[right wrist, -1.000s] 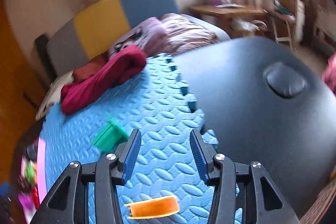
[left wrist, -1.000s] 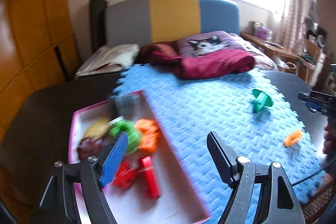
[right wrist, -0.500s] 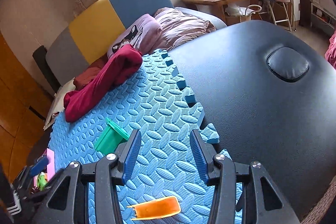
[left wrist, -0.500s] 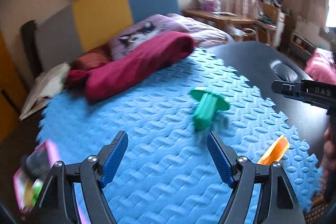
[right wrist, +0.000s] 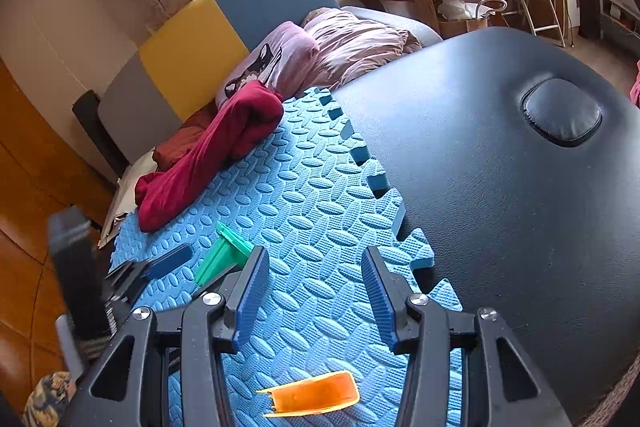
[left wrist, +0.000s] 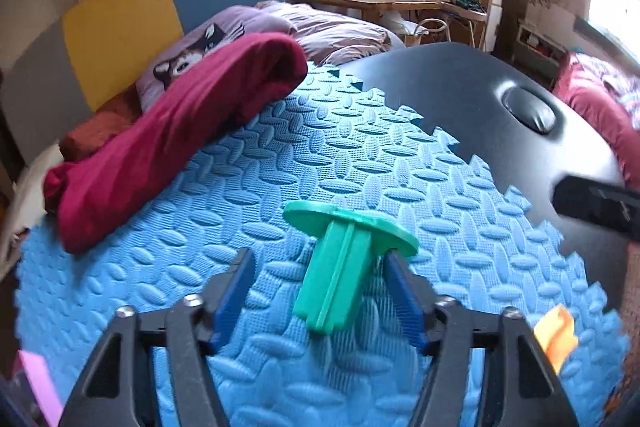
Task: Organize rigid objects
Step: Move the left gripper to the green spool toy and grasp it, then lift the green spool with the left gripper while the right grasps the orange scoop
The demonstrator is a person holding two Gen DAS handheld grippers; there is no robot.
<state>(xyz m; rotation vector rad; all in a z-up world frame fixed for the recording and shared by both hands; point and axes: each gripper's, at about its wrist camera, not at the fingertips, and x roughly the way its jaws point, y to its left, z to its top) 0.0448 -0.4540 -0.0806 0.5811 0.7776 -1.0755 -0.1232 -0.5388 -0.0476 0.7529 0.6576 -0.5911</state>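
1. The left tongs (left wrist: 318, 287) point steeply down at the blue foam mat (left wrist: 280, 187), their blue pads on either side of a green plastic piece (left wrist: 340, 267). The jaws are closing, with the green piece between them; the right-hand pad sits just beside the piece's stem under its round flange, while the left-hand pad is apart from it, so nothing is pinched.

2. The green piece lies on the mat near its middle, tilted, with its flat round flange at the far end and its ribbed stem toward the camera.

3. The right tongs (right wrist: 312, 291) hang tilted down over the near edge of the mat, their jaws spread with only bare mat between the pads.

4. An orange plastic piece (right wrist: 312, 397) lies flat on the mat just below the right tongs, near the mat's front edge. In the left wrist view it shows at the right edge (left wrist: 558, 337).

5. From the right wrist view the left tongs (right wrist: 188, 265) appear at the left, one blue pad lying just beside the green piece (right wrist: 224, 259).

6. At the lower left corner of the left wrist view a pink tray (left wrist: 38, 387) edge shows; what it holds cannot be made out.

7. The mat covers part of a black padded tabletop (right wrist: 500, 207). A dark red cloth (left wrist: 172, 143) lies bunched along the mat's far edge, with a bed (right wrist: 360, 43) and its pillows behind.
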